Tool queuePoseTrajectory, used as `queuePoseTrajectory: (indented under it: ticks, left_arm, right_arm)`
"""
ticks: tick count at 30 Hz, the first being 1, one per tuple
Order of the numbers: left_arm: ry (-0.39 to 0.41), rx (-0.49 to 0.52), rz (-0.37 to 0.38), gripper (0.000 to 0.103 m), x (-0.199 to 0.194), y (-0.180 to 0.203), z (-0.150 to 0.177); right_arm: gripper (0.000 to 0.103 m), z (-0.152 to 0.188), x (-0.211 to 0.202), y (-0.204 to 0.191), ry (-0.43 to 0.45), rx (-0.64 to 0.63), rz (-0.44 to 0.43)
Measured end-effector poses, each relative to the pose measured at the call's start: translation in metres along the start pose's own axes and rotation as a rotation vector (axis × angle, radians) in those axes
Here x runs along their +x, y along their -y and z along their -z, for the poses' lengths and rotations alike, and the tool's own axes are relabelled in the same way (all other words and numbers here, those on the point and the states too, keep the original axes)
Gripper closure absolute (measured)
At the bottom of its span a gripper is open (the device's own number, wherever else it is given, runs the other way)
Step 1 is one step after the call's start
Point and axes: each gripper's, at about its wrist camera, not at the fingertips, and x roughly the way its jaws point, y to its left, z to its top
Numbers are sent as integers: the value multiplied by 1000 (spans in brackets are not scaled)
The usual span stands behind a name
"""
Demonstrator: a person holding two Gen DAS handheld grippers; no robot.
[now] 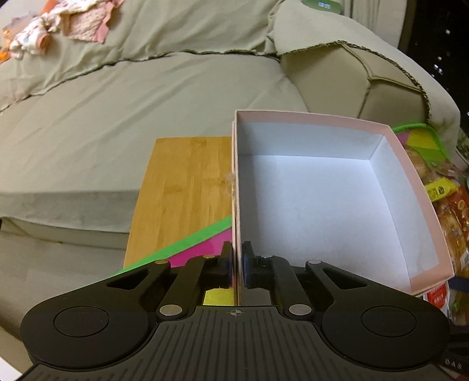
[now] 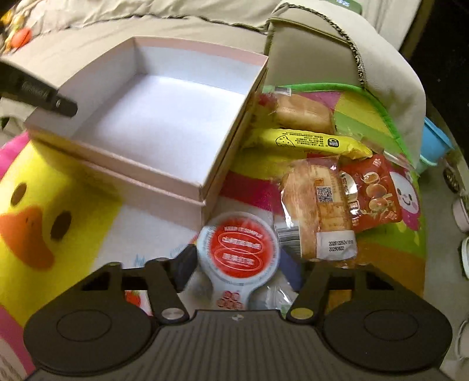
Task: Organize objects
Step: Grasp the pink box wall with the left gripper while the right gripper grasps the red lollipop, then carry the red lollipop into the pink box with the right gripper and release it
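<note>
An empty pink box [image 1: 410,187] with a white inside rests on its lid on a colourful play mat [image 2: 58,181]; it also shows in the right wrist view [image 2: 222,129]. My left gripper [image 1: 238,263] is shut on the box's near left wall, one finger inside, one outside. My right gripper [image 2: 239,263] is open around a round cup with a red and white foil lid [image 2: 238,249], one finger on each side. Right of the box lie wrapped bread [image 2: 316,211], a yellow snack pack [image 2: 304,142], a red snack pack [image 2: 372,193] and another bread roll [image 2: 302,111].
A wooden board [image 1: 181,193] lies left of the box against a grey-green sofa [image 1: 117,117]. Baby clothes [image 1: 58,26] are piled on the sofa at far left. The sofa arm [image 2: 322,49] rises behind the snacks. A blue tub [image 2: 435,140] stands at far right.
</note>
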Motion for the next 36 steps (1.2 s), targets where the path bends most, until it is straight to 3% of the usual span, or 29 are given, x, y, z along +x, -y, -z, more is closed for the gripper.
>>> queuePoseTrajectory:
  ticks: [6,11,16,19,23,26,31,36]
  left_arm:
    - [-27,-19,-22,95,-1,2,0]
    - [-29,-47,-21,95,-4,0,-2]
    - [-25,-83,-13,95,-2,-3,-2]
    - [-24,-99,3,95,-2,-6,-2]
    - [-27,-86,29,94,-5,-10,0]
    - [-26,-68,42,94,-5,-11,0]
    - [-36,-47,34,95,-3,-8,2]
    - [-49,-31,41,94,-1,-6,5]
  right_arm:
    - [44,0,-17,9,-30,17,-58]
    - [44,-12,-67,19,-13,37,-113]
    - [44,-59,-117,29,52,94,-165]
    - [44,-97,-132,13,139,50,-166]
    - [44,-138,-117,-37,276,-46,-152]
    - [43,-164,-89,-59,321,-23,-224]
    - [35,-187,-64,-35,323,156,-264]
    - [19,-159,-85,16,347,187,-138]
